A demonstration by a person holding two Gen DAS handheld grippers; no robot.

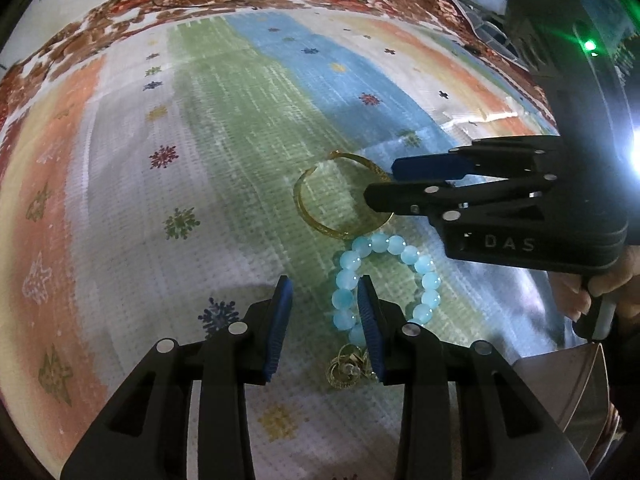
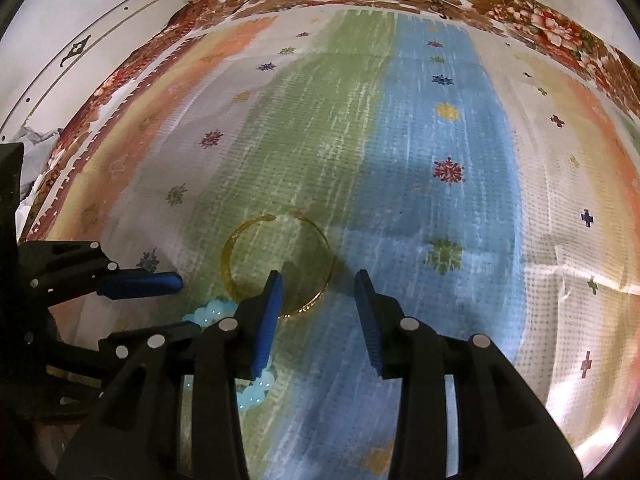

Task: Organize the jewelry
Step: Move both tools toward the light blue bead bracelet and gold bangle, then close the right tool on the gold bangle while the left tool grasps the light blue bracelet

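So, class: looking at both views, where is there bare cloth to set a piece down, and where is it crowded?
Free: the blue stripe right of the gold bangle, and the white and orange bands left of it. Crowded: the bangle, the blue bead bracelet and a small gold piece bunch together between both grippers.

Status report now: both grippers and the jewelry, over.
Left gripper open, empty, at blue bead bracelet. Right gripper open, straddling gold bangle's near rim. Bangle touches bracelet; gold charm near.

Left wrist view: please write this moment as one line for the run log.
left gripper: open over round blue bead bracelet | right gripper: open at thin open gold bangle | both on striped cloth
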